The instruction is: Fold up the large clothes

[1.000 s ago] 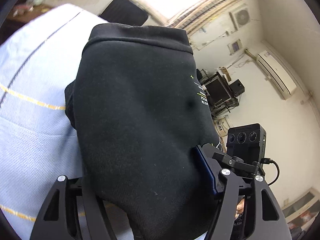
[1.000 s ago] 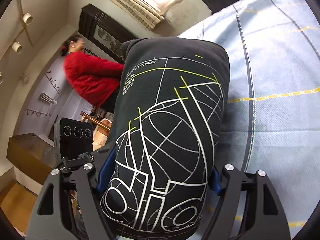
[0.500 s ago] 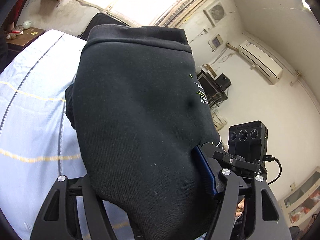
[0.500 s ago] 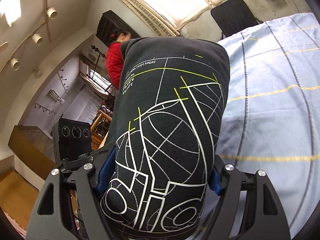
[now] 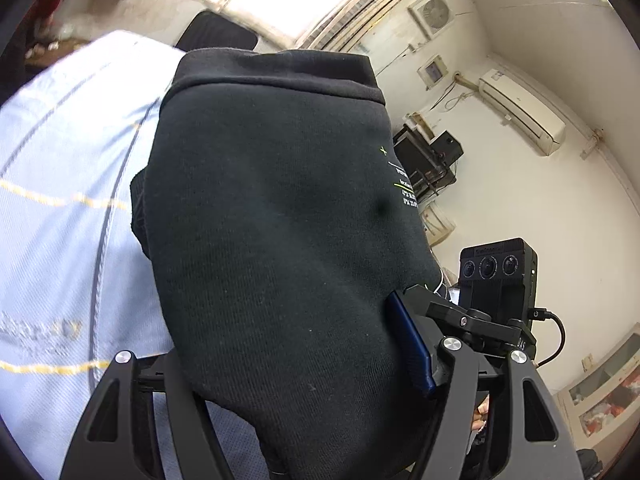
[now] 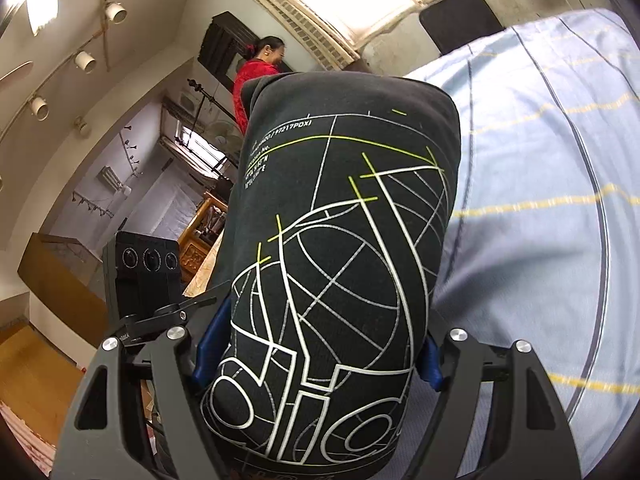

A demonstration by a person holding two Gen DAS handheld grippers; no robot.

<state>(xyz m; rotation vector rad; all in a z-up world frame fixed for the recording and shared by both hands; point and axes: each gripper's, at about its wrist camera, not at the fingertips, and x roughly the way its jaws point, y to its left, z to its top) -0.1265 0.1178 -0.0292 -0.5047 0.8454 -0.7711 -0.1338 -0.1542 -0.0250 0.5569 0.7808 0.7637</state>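
Observation:
A folded black sweatshirt (image 5: pixel 276 240) fills the left wrist view, its plain dark side up. My left gripper (image 5: pixel 288 364) is shut on its near edge, which bulges between the blue-padded fingers (image 5: pixel 412 352). In the right wrist view the same sweatshirt (image 6: pixel 340 264) shows a white and yellow line print. My right gripper (image 6: pixel 316 356) is shut on it too, with the cloth wedged between the blue pads (image 6: pixel 430 364). The garment is held up above the light blue bed sheet (image 6: pixel 540 208). Both grippers' fingertips are hidden by the cloth.
The light blue sheet with yellow and dark stripes (image 5: pixel 60 216) lies below. A black chair back (image 6: pixel 460 16) stands beyond the bed. A person in red (image 6: pixel 256 80) stands at the far side of the room. An air conditioner (image 5: pixel 524 112) hangs on the white wall.
Both grippers keep the same hold on the sweatshirt. The cameras have tilted, so the room and the sheet shift behind the garment. The person in red appears farther off.

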